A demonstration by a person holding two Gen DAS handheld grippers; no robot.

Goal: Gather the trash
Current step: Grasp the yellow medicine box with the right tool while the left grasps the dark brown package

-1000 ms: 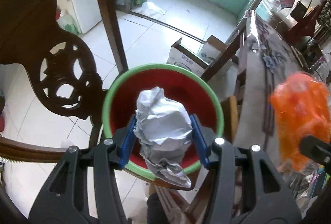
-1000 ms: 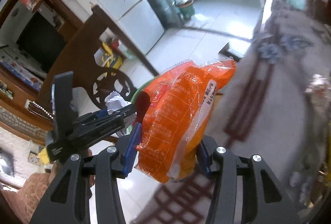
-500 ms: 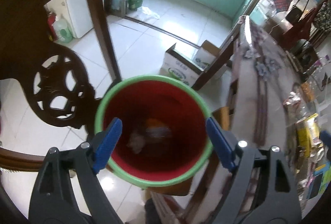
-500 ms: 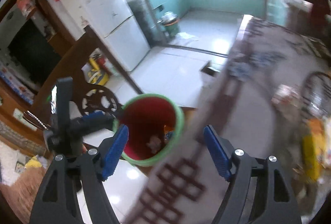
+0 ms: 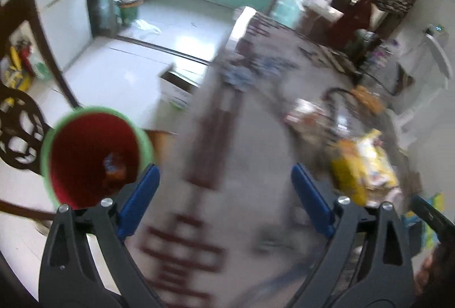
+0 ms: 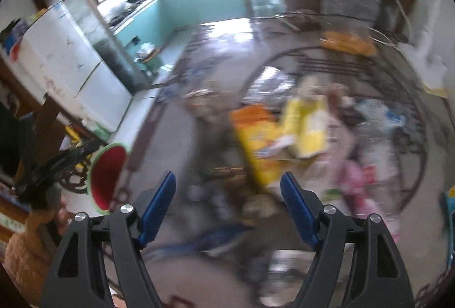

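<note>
Both your tongs are empty: the left gripper (image 5: 224, 198) has just spread its jaws wide with nothing between them, and the right gripper (image 6: 227, 205) stands released too. One orange wrapper (image 5: 113, 165) lies at the bottom of the red bin (image 5: 93, 157) beside the table (image 5: 227, 165). Plenty is left, I judge: yellow packets (image 6: 281, 134) and blurred litter sit ahead.

Left gripper (image 5: 224, 201) empty over blurred table (image 5: 241, 154).
Blue fingers (image 5: 139, 200) spread wide, just been opening; red bin (image 5: 88, 157) at left holds orange trash (image 5: 115, 165); yellow packets (image 5: 364, 165) at right.
</note>
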